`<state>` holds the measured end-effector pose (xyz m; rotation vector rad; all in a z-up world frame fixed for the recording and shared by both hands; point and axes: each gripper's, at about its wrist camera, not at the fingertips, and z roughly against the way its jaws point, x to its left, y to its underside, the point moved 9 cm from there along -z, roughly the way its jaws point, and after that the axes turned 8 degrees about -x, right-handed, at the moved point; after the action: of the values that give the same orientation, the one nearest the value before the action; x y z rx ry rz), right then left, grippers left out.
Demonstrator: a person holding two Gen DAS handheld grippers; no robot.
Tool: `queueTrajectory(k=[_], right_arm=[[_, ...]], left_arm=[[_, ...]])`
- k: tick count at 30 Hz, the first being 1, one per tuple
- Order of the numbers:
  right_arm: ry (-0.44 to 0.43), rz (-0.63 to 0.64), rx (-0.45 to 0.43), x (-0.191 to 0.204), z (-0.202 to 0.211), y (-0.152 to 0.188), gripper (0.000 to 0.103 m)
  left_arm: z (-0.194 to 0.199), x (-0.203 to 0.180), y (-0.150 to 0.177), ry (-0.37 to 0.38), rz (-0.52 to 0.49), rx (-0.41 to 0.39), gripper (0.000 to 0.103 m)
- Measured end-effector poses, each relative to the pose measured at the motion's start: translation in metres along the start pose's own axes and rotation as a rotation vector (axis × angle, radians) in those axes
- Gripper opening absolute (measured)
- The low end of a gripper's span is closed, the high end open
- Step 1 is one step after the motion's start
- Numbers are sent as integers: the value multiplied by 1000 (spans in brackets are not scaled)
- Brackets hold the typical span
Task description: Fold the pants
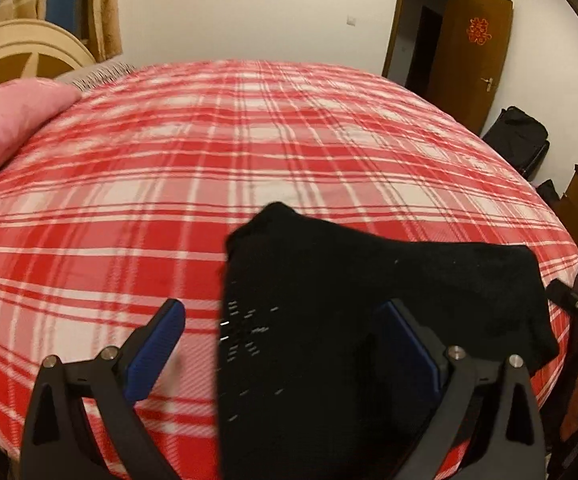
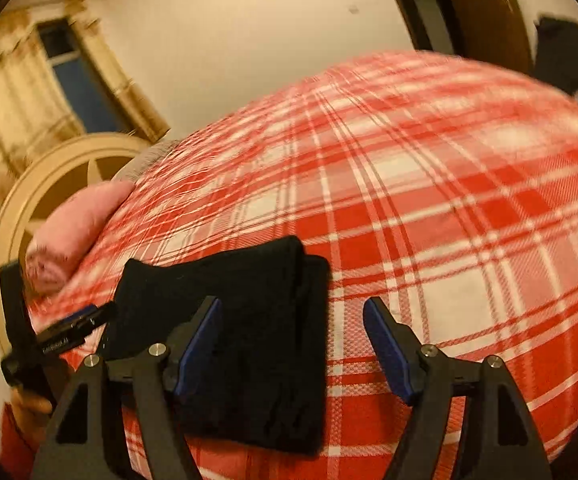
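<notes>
My left tool [image 1: 285, 344] is spread wide, its blue pads [image 1: 155, 348] well apart and pinching nothing. The pants [image 1: 349, 308] lie folded into a black bundle on the bed [image 1: 169, 160], at its near edge. From the left tool's view the bundle runs up between the two fingers: its left edge falls in the gap, and its body passes behind the right finger and spreads out to the right. Whether that right pad touches the cloth I cannot tell.

My right tool [image 2: 291, 344] is also spread, with no cloth pressed between its pads. From its view the pants [image 2: 249, 340] sit on the near left: the left finger stands in front of the bundle, while the right finger hangs over bare plaid. The bundle's right edge lies in the gap between the fingers, and stacked layers show at its far right corner. This view is blurred.

A pink pillow [image 1: 5, 128] rests at the far left of the bed. A brown door [image 1: 473, 56] stands open at the far right.
</notes>
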<state>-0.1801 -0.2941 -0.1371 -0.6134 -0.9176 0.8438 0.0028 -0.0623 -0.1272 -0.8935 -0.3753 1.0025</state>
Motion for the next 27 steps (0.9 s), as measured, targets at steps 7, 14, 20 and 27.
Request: queueTrajectory(k=[7,14,20,27], right_arm=[[-17,11,69,5,-26,26,75],[-5,114,51,28,-30,39,78],[20,144,56,27,-33,41,77],[62,207,80,35,-33,43,50]], left_arm=[[-19,-3,15,-16,21,78,103],[-22,-4,22,1,78,92,103],[-23,-7,23,-4,62,90,103],[-18,-13,25,10,45,83,94]])
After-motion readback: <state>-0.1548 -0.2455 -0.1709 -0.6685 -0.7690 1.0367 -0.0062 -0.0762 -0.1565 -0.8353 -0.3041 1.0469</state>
